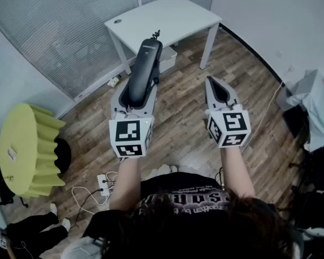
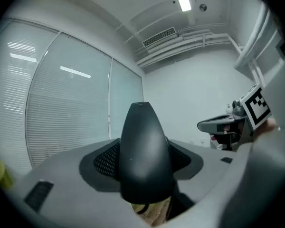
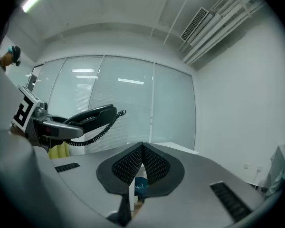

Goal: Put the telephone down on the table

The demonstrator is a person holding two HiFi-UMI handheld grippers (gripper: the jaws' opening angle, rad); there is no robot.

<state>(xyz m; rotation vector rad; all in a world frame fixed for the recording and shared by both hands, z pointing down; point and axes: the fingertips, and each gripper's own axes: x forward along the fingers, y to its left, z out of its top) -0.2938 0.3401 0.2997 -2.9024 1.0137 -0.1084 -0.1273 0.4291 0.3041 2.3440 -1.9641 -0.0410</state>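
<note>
A black telephone handset [image 1: 143, 69] lies lengthwise between the jaws of my left gripper [image 1: 136, 93], which is shut on it and holds it in the air above the wooden floor. In the left gripper view the handset [image 2: 142, 151] fills the gap between the pads. From the right gripper view I see the handset [image 3: 92, 115] with its coiled cord [image 3: 97, 132] hanging below it. My right gripper [image 1: 216, 81] hovers level with the left one, shut and with nothing in it; its pads meet at a point [image 3: 142, 146]. The white table [image 1: 178, 9] stands ahead, beyond both grippers.
A yellow ribbed stool [image 1: 27, 144] stands at the left. A power strip with cables [image 1: 102, 185] lies on the floor near my feet. A pale box [image 1: 167, 58] sits under the table. Dark bags and furniture [image 1: 308, 123] crowd the right edge. Glass walls with blinds [image 1: 59, 31] run behind.
</note>
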